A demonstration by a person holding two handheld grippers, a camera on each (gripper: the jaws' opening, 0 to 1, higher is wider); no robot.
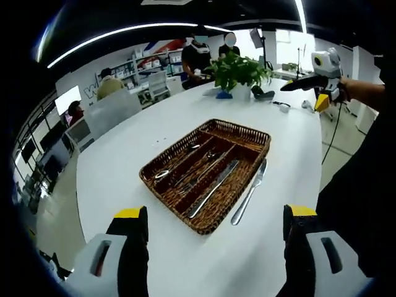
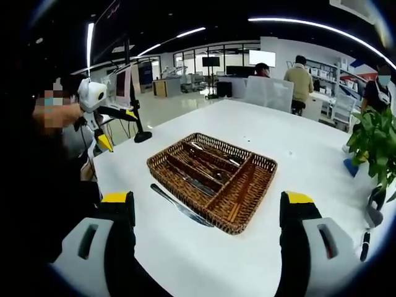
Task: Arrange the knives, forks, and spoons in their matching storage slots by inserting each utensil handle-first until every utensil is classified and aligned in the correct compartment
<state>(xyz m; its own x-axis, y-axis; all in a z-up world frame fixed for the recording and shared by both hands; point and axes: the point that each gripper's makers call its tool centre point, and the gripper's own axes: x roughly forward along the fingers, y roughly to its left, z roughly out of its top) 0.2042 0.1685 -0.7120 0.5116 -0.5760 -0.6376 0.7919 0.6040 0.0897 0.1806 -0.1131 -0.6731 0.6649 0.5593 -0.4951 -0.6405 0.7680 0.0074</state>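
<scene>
Wicker made up the cutlery tray (image 1: 250, 135), a square basket with long compartments, which sat in the middle of the white table (image 1: 124, 167). Inside the tray lay a spoon (image 1: 162, 174) in the outer compartment and a knife (image 1: 213, 189) in a compartment nearer the other side; the remaining dark utensils between them were too small to sort out. A second knife (image 1: 249, 193) lay on the table just beside the tray's edge, parallel to it, outside every slot; the right gripper view showed the same knife (image 2: 180, 206) touching the table next to the tray (image 2: 244, 210).

Both claws hung above the table short of the tray. The left gripper (image 1: 216, 232) had its jaws wide apart, holding nothing. The right gripper (image 2: 207, 219) likewise stood spread and empty. A potted plant (image 1: 238, 71) stood beyond the tray.
</scene>
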